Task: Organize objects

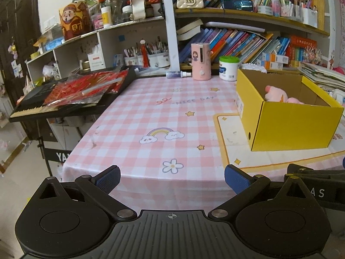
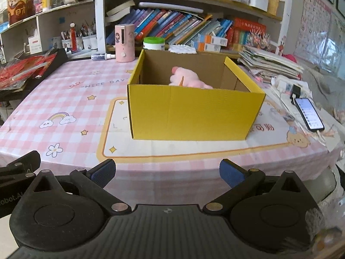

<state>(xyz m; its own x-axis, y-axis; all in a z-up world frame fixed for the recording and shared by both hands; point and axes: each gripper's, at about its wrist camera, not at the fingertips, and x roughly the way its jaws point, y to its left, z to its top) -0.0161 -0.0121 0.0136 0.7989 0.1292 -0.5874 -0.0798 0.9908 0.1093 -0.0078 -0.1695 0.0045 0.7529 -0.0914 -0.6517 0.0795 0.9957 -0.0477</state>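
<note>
A yellow cardboard box (image 1: 289, 127) (image 2: 194, 112) stands open on the pink checked tablecloth (image 1: 155, 116) (image 2: 64, 99), on a cream mat. A pink plush toy (image 1: 278, 96) (image 2: 187, 77) lies inside it. My left gripper (image 1: 172, 178) is open and empty, held at the table's front edge, left of the box. My right gripper (image 2: 167, 170) is open and empty, at the front edge facing the box. Its black body shows at the right in the left wrist view (image 1: 312, 183).
At the table's back stand a pink cylinder (image 1: 201, 61) (image 2: 125, 43), a small spray bottle (image 1: 177, 74) and a white tub with a green lid (image 1: 228, 68). A keyboard with red packets (image 1: 71, 95) sits left. A phone (image 2: 309, 113) and stacked papers lie right.
</note>
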